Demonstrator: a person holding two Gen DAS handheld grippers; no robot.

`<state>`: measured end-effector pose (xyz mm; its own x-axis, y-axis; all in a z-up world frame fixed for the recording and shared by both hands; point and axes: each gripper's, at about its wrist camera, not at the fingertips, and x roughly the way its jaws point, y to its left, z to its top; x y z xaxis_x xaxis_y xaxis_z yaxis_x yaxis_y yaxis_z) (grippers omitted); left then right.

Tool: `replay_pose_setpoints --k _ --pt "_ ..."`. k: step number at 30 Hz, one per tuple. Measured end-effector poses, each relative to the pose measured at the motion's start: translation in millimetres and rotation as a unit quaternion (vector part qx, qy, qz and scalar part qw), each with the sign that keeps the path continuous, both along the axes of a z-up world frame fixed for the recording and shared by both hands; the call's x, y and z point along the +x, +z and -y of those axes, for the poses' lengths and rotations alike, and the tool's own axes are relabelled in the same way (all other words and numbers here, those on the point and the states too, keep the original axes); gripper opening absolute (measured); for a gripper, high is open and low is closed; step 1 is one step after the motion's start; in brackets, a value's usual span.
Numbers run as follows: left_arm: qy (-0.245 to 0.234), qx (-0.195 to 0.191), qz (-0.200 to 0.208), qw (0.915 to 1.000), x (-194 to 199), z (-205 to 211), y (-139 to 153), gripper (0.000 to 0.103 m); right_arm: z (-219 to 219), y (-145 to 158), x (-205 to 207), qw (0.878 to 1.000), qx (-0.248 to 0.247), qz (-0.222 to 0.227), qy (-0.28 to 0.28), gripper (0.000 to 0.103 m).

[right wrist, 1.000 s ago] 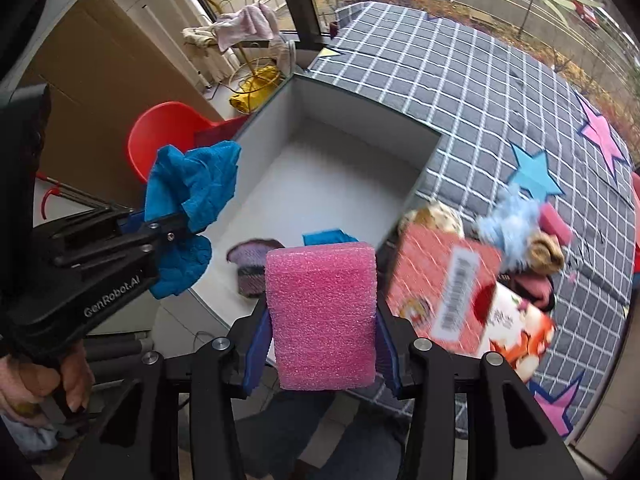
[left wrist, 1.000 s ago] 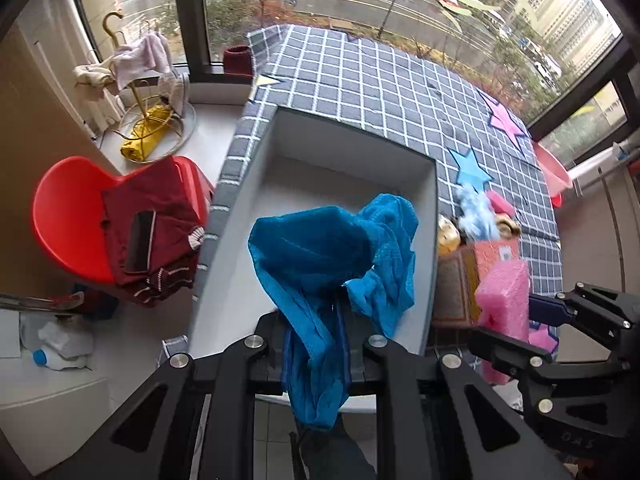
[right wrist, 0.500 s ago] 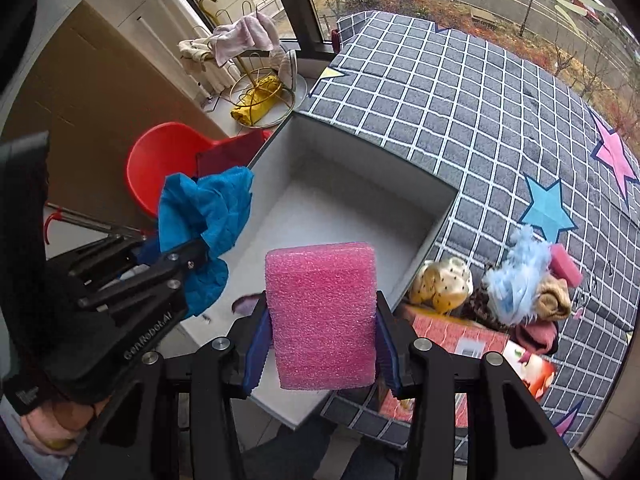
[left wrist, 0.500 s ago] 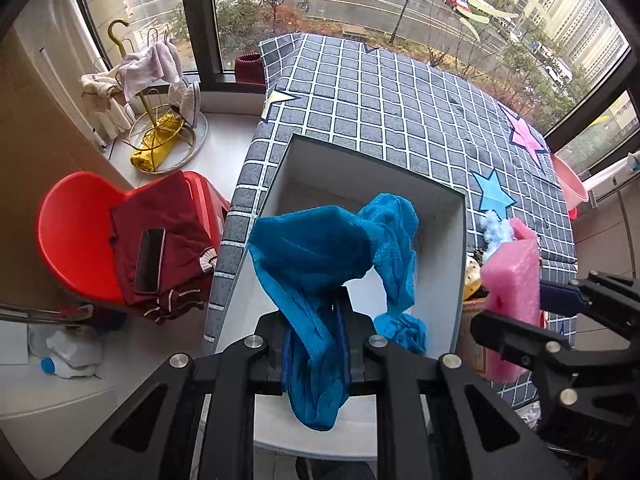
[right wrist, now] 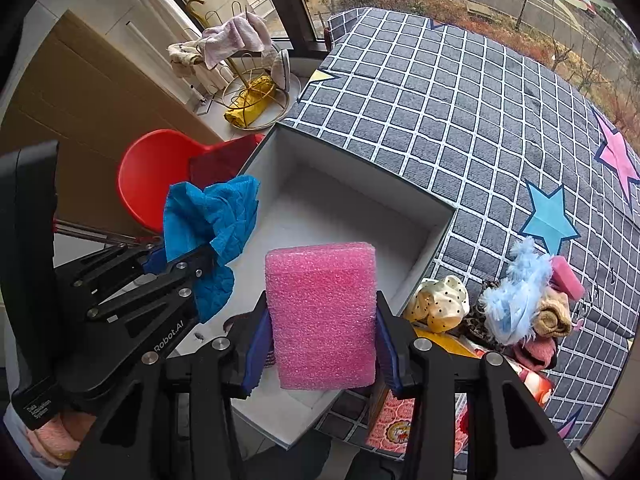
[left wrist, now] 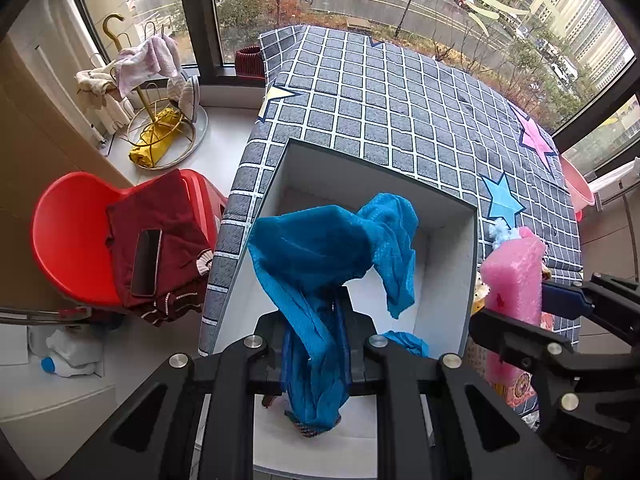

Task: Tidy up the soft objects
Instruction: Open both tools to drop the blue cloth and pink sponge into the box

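A lived-in home, by a big dark-framed window (left wrist: 200, 20) that looks down on a wet street with trees and apartment blocks. Under the window lies a grey grid-patterned quilt with coloured stars (left wrist: 400, 104). Left of the quilt stand a gold wire rack draped with towels (left wrist: 148, 92) and a red plastic chair (left wrist: 68, 236) holding dark red clothing (left wrist: 172, 236) and a black phone (left wrist: 146, 262).

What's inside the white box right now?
In the white box: a small blue cloth piece on the near floor and a dark patterned item, mostly covered by the held blue cloth. The far half is bare; the near corners are hidden.
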<state>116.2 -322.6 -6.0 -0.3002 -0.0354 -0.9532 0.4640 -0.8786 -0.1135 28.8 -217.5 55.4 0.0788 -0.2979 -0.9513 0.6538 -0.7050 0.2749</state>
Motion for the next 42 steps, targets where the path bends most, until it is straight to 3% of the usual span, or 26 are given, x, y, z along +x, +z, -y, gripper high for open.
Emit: replay_pose_setpoints --k 32,37,38,40,42 --pt "0.002 0.001 0.042 0.9991 -37.2 4.4 -34.9 0.023 12.0 -36.4 -33.6 0.999 0.007 0.031 -0.029 0.048" --pt "0.016 0.004 0.037 0.9992 -34.8 7.5 -34.8 0.049 11.5 -37.1 -35.4 0.999 0.001 0.038 -0.029 0.05" --pt "0.023 0.008 0.035 0.9991 -33.4 9.7 -34.6 0.053 10.6 -36.6 -35.7 0.999 0.0 0.037 -0.031 0.055" --pt "0.038 0.014 0.028 0.9988 -29.7 15.4 -33.4 0.078 7.7 -35.4 -37.7 0.999 0.002 0.029 -0.038 0.068" --pt "0.051 0.018 0.014 0.9984 -25.1 20.8 -30.7 0.083 3.4 -33.8 -40.8 0.998 -0.001 0.028 -0.048 0.083"
